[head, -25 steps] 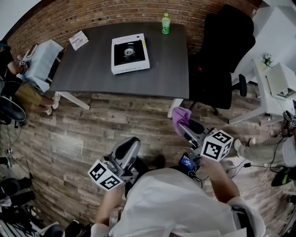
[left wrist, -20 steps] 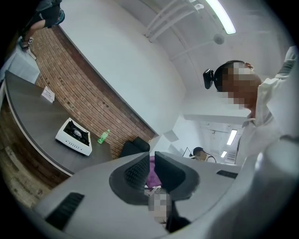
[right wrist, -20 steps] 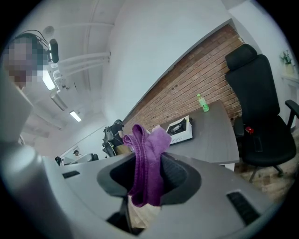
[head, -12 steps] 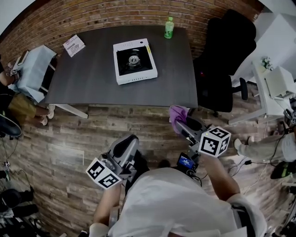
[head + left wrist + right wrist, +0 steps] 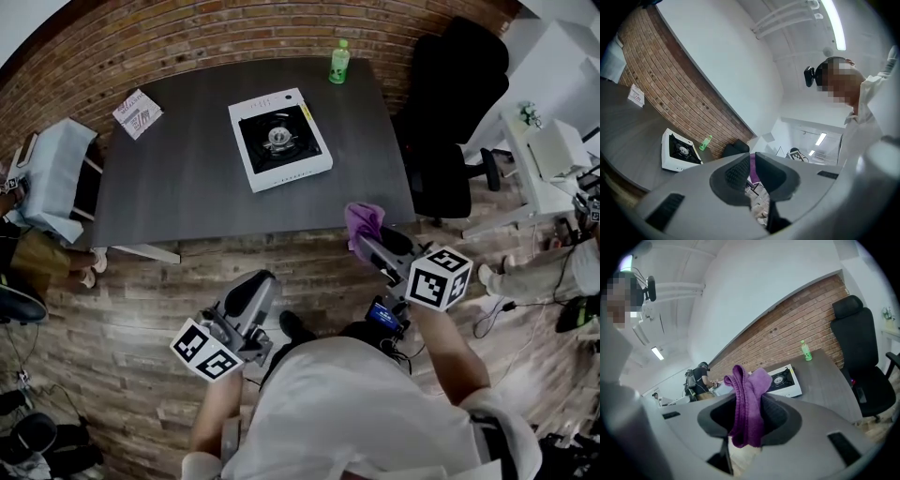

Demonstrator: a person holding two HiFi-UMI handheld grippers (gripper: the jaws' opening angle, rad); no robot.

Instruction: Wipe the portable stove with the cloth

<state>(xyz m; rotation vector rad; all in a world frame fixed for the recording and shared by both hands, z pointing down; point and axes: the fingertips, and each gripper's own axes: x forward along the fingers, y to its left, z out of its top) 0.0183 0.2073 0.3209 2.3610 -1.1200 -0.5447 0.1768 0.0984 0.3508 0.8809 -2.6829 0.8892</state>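
Observation:
The white portable stove (image 5: 279,139) with a black burner top lies in the middle of the dark table (image 5: 178,187); it also shows in the left gripper view (image 5: 678,151) and the right gripper view (image 5: 783,379). My right gripper (image 5: 366,239) is shut on a folded purple cloth (image 5: 363,221), held just over the table's near right corner; the cloth (image 5: 747,401) hangs bunched between its jaws. My left gripper (image 5: 246,298) is shut with nothing in it, over the floor short of the table's near edge. Its jaws (image 5: 751,172) stand closed together.
A green bottle (image 5: 338,62) stands at the table's far edge. A paper card (image 5: 137,113) lies at the far left corner. A black office chair (image 5: 450,112) stands right of the table, a pale blue seat (image 5: 52,173) at its left. A white desk (image 5: 548,159) is at the far right.
Both grippers and the person have moved toward the table. The table and stove sit closer and lower in the head view, and the purple cloth has reached the table's near right corner.

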